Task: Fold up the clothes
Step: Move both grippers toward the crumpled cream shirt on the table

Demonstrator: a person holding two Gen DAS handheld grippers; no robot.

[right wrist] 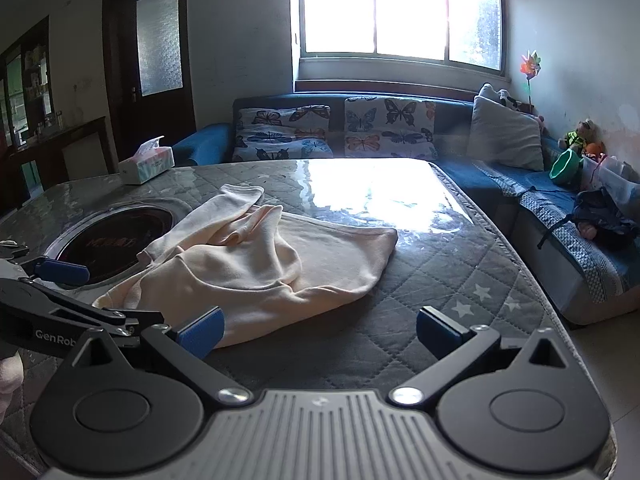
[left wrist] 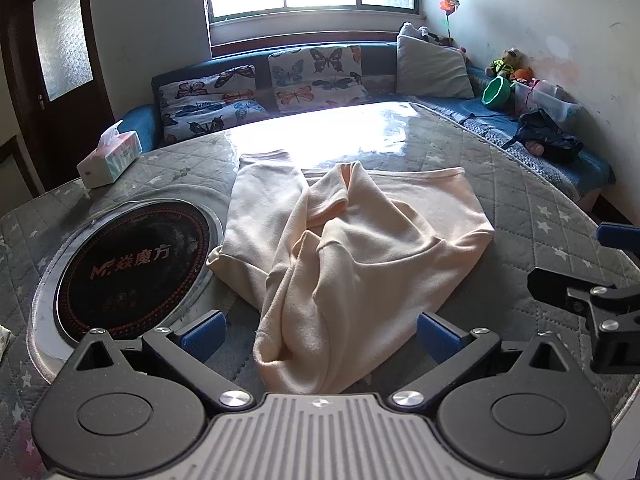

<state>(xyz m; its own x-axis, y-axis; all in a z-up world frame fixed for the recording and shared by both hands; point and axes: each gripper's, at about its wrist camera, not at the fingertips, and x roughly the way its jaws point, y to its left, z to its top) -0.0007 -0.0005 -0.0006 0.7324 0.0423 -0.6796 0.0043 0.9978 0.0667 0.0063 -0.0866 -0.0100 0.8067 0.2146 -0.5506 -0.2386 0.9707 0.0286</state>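
We see a peach sweatshirt (left wrist: 340, 248) lying in a bumpy heap in the middle of the surface (left wrist: 520, 200), which has a grey quilted cover with white stars under a shiny clear sheet. One sleeve end lies just in front of our left claw (left wrist: 320, 336). That claw is wide open and holds nothing. Our right claw (right wrist: 320, 330) is wide open too, and it also holds nothing. Its left blue pad sits near the sweatshirt's closest edge.

The far half of the surface is bare and shines bright from the window (right wrist: 400, 12). The right side, up to the stitched right edge, is bare cover too. On the left, a round black cooktop (left wrist: 132, 264) is set into the surface, and the sweatshirt's left edge lies right beside its rim. A tissue box (left wrist: 110, 156) stands near the far left corner, well apart from the sweatshirt.

Behind the far edge is a blue sofa with two butterfly cushions (left wrist: 316, 76) and a grey pillow (left wrist: 432, 68). Along the right side, the sofa seat holds a green bowl (left wrist: 496, 90), a clear box (left wrist: 548, 98), stuffed toys (left wrist: 504, 65) and a dark bag (left wrist: 548, 136).

The left view shows the writing on the cooktop and the sleeve end up close. The right view shows the floor past the right edge, a dark door (right wrist: 148, 48), and the left claw at its left side.
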